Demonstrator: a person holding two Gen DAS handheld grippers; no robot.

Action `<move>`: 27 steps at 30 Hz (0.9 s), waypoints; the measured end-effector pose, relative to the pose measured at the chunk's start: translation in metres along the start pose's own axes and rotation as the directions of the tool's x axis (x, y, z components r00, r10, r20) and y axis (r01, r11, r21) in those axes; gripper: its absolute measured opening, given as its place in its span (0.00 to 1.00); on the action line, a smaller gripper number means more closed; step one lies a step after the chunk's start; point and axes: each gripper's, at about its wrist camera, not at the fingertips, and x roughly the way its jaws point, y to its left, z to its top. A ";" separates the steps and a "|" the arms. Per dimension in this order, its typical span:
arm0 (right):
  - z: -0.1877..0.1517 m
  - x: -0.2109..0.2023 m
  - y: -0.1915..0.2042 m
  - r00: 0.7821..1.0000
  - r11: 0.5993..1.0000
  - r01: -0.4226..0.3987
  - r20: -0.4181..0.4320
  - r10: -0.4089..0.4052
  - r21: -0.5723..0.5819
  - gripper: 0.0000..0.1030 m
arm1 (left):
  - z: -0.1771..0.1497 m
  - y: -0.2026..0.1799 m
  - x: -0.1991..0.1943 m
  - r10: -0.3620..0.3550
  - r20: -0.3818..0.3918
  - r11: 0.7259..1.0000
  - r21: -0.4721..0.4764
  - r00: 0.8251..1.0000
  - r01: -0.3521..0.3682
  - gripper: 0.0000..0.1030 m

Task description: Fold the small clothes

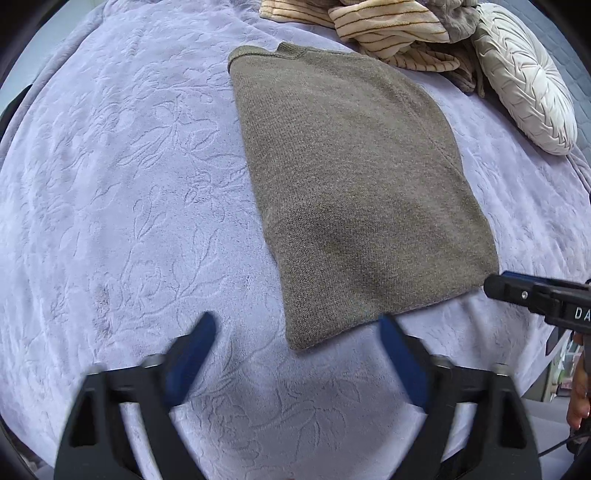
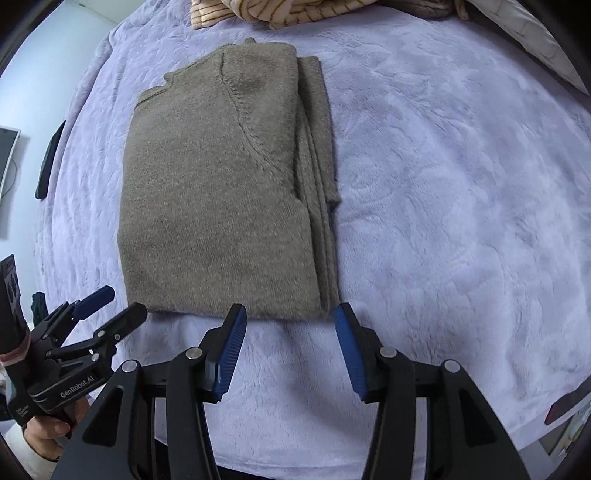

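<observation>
An olive-brown knitted sweater (image 1: 351, 192) lies folded into a long rectangle on the lavender bedspread (image 1: 129, 184). In the right wrist view the same sweater (image 2: 221, 192) shows a stitched seam and stacked layers along its right edge. My left gripper (image 1: 297, 326) stands wide open just short of the sweater's near left corner, nothing between its blue pads. My right gripper (image 2: 290, 317) is open at the near right corner of the hem, its pads clear of the cloth. The left gripper (image 2: 110, 302) also shows at the left of the right wrist view, held by a hand.
A heap of cream striped and grey clothes (image 1: 388, 33) lies at the far edge of the bed. A round white pleated cushion (image 1: 524, 81) rests at the far right. The bedspread (image 2: 461, 203) stretches wide to the sweater's right. A dark flat object (image 2: 50, 158) sits by the bed's left edge.
</observation>
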 end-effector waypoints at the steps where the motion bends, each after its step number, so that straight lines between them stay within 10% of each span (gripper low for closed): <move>1: -0.003 0.000 -0.003 1.000 1.000 -0.002 -0.004 0.002 0.011 0.55 | -0.001 0.001 -0.001 0.001 0.008 1.000 -0.005 1.000 -0.001 1.00; 16: -0.003 -0.020 0.009 0.997 0.998 0.013 0.074 -0.008 -0.068 0.94 | -0.001 0.006 0.004 -0.046 -0.052 0.998 -0.037 0.998 0.044 1.00; 27: 0.004 -0.015 0.011 0.999 0.994 0.033 0.041 -0.029 -0.103 0.94 | 0.002 0.031 0.008 -0.126 -0.090 0.982 -0.150 0.988 0.111 1.00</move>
